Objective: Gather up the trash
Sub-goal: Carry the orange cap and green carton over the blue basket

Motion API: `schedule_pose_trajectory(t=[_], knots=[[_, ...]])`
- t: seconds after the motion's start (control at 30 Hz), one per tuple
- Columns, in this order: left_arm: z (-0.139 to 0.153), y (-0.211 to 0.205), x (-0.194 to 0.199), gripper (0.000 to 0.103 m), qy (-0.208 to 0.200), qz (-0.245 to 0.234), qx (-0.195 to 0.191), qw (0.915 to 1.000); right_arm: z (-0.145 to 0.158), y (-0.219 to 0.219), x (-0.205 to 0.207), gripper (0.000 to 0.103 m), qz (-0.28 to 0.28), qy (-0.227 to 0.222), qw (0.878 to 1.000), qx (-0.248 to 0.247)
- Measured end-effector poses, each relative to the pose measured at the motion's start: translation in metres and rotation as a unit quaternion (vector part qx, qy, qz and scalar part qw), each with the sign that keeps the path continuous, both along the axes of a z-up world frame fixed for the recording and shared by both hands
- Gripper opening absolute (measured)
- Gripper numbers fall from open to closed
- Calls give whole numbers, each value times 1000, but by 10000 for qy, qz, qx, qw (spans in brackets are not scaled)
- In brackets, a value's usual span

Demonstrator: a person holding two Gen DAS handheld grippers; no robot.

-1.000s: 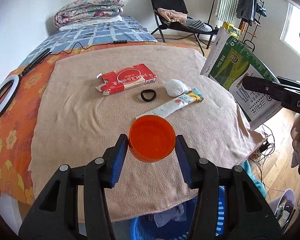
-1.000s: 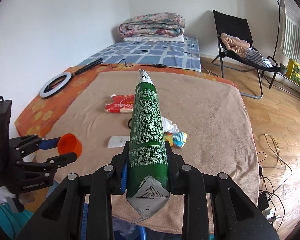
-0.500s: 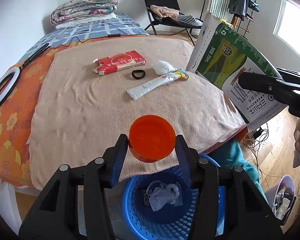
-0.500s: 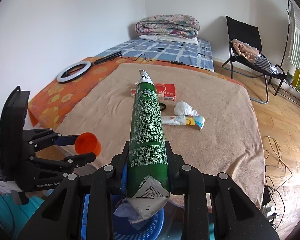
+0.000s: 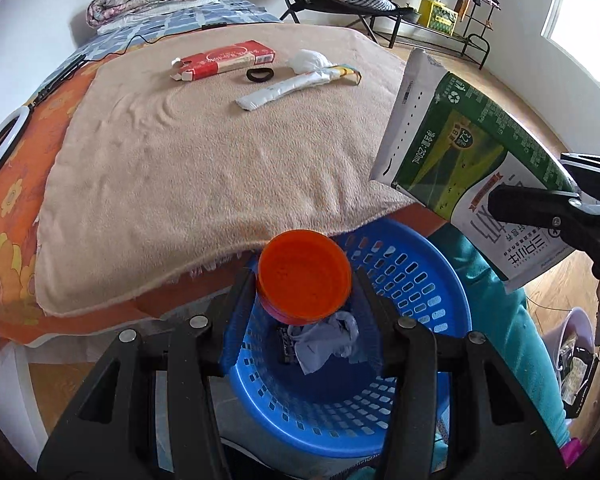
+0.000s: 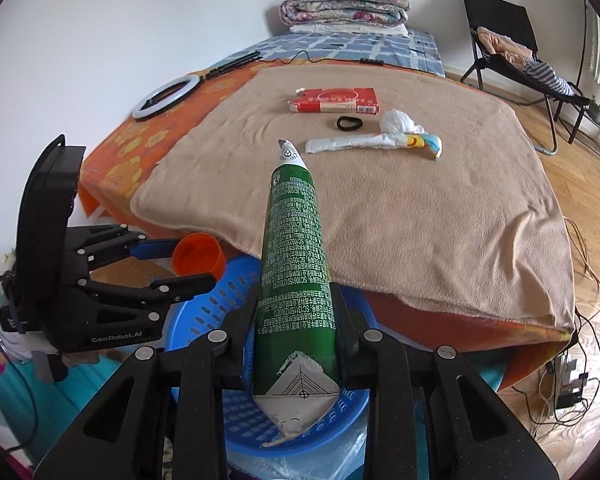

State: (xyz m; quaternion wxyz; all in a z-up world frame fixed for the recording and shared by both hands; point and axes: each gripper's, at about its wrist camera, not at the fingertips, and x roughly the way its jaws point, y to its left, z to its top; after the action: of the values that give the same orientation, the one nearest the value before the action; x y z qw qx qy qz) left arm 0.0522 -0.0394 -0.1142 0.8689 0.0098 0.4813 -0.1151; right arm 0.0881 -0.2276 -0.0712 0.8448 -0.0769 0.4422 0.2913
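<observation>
Two claws are in view, each with one thing clamped. The left claw (image 5: 305,292) grips one orange cup (image 5: 304,276) between its blue-padded fingers, held over the one blue basket (image 5: 420,280) that stands below the edge of the bed. The right claw (image 6: 294,320) is closed on one flattened green carton (image 6: 296,264), which points forward above the near rim of the same basket (image 6: 204,320).

Inside the basket lie one crumpled grey-blue wad (image 5: 326,338) and a dark flat piece beside it, partly covered and hard to identify. The cup and the claw's fingers hide much of the basket floor.

Four items remain on the tan blanket (image 5: 204,160) spread over the bed: one red box (image 5: 224,60), one black ring (image 5: 260,75), one white crumpled tissue (image 5: 310,60), and one long white wrapper (image 5: 296,85) with a coloured end, touching the tissue. One white ring light (image 6: 166,96) lies on the orange sheet; the left view cuts it off at the frame edge.
</observation>
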Motion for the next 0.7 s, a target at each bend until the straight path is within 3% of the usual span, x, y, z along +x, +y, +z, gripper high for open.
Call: schedule_pose_trajectory(t=[0.7], knots=[[-32,-12,-12,50,409,-182,176,9988,-59,5,-23,28,150,689,9968,-376]])
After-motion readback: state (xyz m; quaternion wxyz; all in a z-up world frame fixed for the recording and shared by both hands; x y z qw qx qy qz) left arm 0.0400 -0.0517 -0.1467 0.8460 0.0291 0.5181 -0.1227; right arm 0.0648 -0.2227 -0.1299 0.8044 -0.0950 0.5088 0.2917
